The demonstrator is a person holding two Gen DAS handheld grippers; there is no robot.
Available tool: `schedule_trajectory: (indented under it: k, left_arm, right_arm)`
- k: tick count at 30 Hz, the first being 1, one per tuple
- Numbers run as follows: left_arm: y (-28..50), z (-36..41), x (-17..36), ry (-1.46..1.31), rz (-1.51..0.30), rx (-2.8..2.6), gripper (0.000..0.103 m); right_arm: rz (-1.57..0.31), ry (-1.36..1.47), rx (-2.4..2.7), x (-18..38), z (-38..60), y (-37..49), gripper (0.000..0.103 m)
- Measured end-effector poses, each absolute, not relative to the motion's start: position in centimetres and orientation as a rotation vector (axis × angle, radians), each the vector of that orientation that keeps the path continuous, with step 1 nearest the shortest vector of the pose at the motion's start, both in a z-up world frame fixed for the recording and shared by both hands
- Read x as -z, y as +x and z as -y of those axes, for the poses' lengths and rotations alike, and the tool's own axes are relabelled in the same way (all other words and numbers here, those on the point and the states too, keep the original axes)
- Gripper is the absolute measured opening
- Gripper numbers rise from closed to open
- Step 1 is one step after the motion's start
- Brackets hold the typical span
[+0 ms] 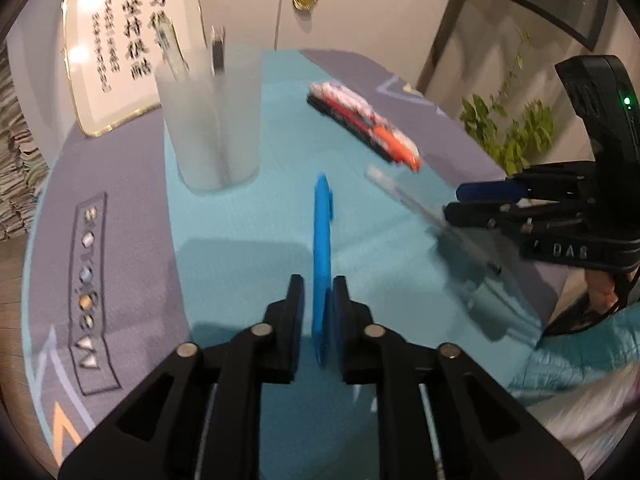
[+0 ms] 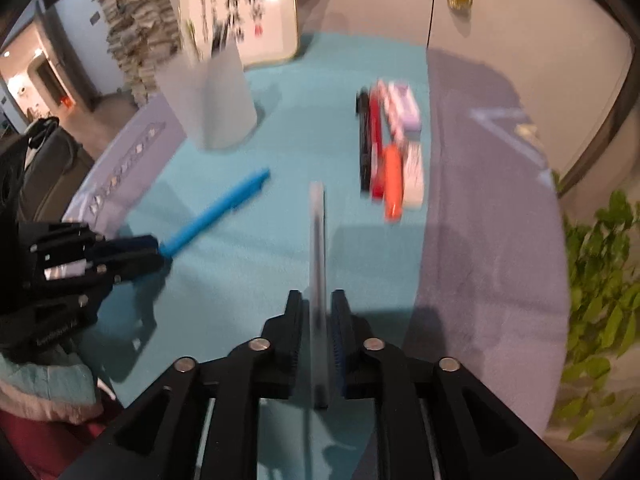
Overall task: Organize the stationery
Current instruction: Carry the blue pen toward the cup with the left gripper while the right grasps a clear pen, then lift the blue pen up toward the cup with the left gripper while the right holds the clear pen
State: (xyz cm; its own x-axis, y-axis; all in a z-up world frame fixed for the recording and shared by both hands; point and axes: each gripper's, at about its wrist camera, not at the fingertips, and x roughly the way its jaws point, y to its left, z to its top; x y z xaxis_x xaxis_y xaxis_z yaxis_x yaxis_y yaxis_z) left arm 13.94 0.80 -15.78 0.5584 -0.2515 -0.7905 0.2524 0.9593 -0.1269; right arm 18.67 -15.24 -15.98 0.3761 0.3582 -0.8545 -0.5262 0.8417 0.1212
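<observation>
My left gripper (image 1: 318, 292) is shut on a blue pen (image 1: 322, 240) and holds it above the teal mat; the pen also shows in the right wrist view (image 2: 216, 212). My right gripper (image 2: 318, 304) is shut on a clear pen (image 2: 317, 248), seen from the left wrist as well (image 1: 404, 200). A frosted white pen cup (image 1: 210, 116) stands ahead and left of the blue pen, with two pens in it. The cup also shows in the right wrist view (image 2: 218, 100).
A row of markers and erasers (image 1: 364, 124) lies on the mat (image 1: 240, 264) behind the pens, also in the right wrist view (image 2: 390, 148). A framed calligraphy board (image 1: 120, 48) leans behind the cup. A green plant (image 2: 600, 280) stands off the right edge.
</observation>
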Motion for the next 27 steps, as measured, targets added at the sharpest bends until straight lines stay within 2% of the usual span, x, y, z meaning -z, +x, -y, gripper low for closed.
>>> schedule_trajectory:
  k: [1, 2, 16, 17, 19, 27]
  left_arm:
    - [14.4, -0.6, 15.5, 0.001, -0.923, 0.296, 0.020]
    - [15.0, -0.3, 15.4, -0.001, -0.921, 0.292, 0.020]
    - [20.8, 2.9, 17.9, 0.046, -0.981, 0.313, 0.019]
    - [20.9, 2.8, 17.9, 0.042, -0.981, 0.313, 0.011]
    - [20.9, 2.5, 18.0, 0.033, -0.983, 0.314, 0.011]
    - [18.7, 0.1, 14.5, -0.009, -0.880, 0.277, 0.011]
  right_arm:
    - [-1.023, -0.183, -0.572, 15.7, 15.0, 19.1, 0.045]
    - [-1.004, -0.182, -0.576, 15.5, 14.6, 19.5, 0.046]
    - [-1.063, -0.156, -0.539, 17.1, 14.2, 22.6, 0.046]
    - [-1.064, -0.159, -0.546, 17.2, 14.1, 22.6, 0.046]
    - [-1.068, -0.172, -0.553, 17.5, 13.5, 22.7, 0.046]
    - [-1.064, -0.227, -0.543, 17.7, 11.3, 23.5, 0.046]
